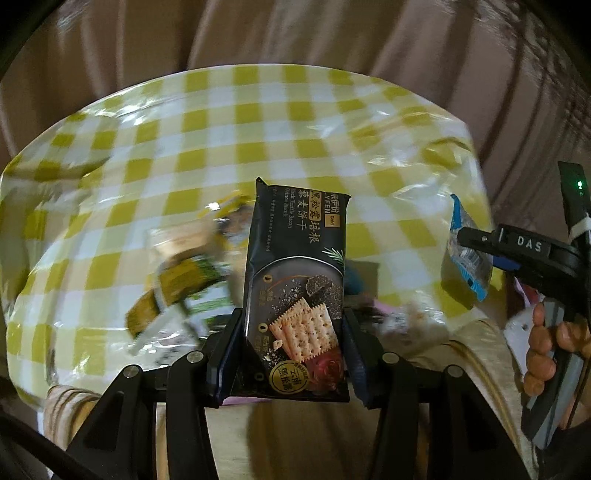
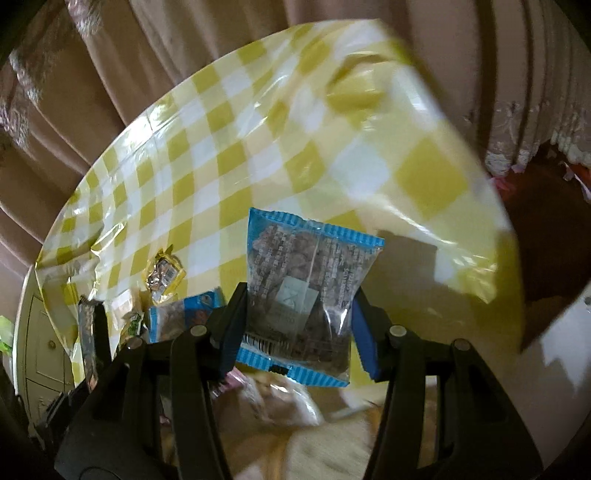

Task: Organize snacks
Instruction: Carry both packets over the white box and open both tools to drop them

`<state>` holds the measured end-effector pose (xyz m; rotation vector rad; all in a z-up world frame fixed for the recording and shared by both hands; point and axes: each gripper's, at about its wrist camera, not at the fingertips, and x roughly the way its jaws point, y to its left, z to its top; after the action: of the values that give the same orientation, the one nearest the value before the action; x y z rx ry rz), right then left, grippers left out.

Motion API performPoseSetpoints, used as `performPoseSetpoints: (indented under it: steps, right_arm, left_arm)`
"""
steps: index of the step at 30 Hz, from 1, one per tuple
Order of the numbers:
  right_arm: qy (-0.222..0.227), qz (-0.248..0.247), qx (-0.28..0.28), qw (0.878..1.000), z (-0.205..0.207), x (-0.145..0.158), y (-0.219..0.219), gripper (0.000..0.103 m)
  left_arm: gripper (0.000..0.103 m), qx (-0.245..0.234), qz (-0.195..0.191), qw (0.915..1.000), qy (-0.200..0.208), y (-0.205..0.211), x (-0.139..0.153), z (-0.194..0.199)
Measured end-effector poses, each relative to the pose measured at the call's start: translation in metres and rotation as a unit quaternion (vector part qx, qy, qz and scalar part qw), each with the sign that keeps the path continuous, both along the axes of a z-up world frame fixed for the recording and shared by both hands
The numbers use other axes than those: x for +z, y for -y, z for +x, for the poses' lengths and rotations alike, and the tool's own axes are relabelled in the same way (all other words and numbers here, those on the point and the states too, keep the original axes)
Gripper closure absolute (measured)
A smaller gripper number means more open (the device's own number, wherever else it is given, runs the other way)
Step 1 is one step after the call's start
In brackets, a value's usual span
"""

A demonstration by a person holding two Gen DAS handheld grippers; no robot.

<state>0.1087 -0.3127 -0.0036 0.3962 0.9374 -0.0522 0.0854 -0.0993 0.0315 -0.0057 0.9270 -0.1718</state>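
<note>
Left gripper (image 1: 295, 332): clamped on the black biscuit pack (image 1: 295, 280), one pad pressing each long side; the pack stands up between the fingers and reaches well beyond their tips.
Right gripper (image 2: 297, 325): closed on the blue-edged snack bag (image 2: 306, 291), pads against both sides, barcode end nearest the camera. In the left wrist view this gripper sits far to the right of the left gripper, with a person's hand (image 1: 546, 350) around its handle.
Bench (image 1: 258, 129): covered with a glossy yellow-and-white check cloth, lying below and ahead of both grippers.
Loose snacks: a green-and-white pack (image 1: 184, 295), blurred, just left of the left gripper; a small yellow packet (image 2: 166, 273) and another blue-edged bag (image 2: 181, 317) to the left of the right gripper, all on the cloth.
Background: brown curtain (image 1: 295, 33) beyond the bench.
</note>
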Motion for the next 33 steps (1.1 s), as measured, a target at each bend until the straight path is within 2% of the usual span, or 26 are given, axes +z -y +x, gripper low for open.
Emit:
performPoseSetpoints:
  steps: [9,15,20,27,30,33]
  right_arm:
    - [-0.008,0.01,-0.058,0.998,-0.063,0.0,0.076,0.047]
    - [-0.026,0.01,-0.105,0.994,-0.106,-0.011,0.124,0.047]
    - [-0.051,0.007,-0.14,0.989,-0.134,-0.025,0.155,0.047]
    - [-0.097,0.001,-0.188,0.977,-0.165,-0.051,0.193,0.047]
    - [-0.12,0.002,-0.202,0.972,-0.172,-0.067,0.204,0.047]
    - [-0.144,0.006,-0.212,0.967,-0.177,-0.082,0.21,0.047]
  left_arm:
    - [0.052,-0.102,0.001,0.9948,-0.003,0.09,0.008,-0.015]
    - [0.052,-0.19,-0.009,0.9815,-0.024,0.157,0.007,-0.027]
    - [0.052,-0.268,-0.008,0.962,-0.052,0.216,-0.001,-0.039]
    - [0.052,-0.362,0.016,0.9217,-0.139,0.288,-0.034,-0.043]
    - [0.052,-0.382,0.039,0.9063,-0.177,0.308,-0.054,-0.041]
    - [0.052,-0.389,0.057,0.8962,-0.205,0.323,-0.068,-0.044]
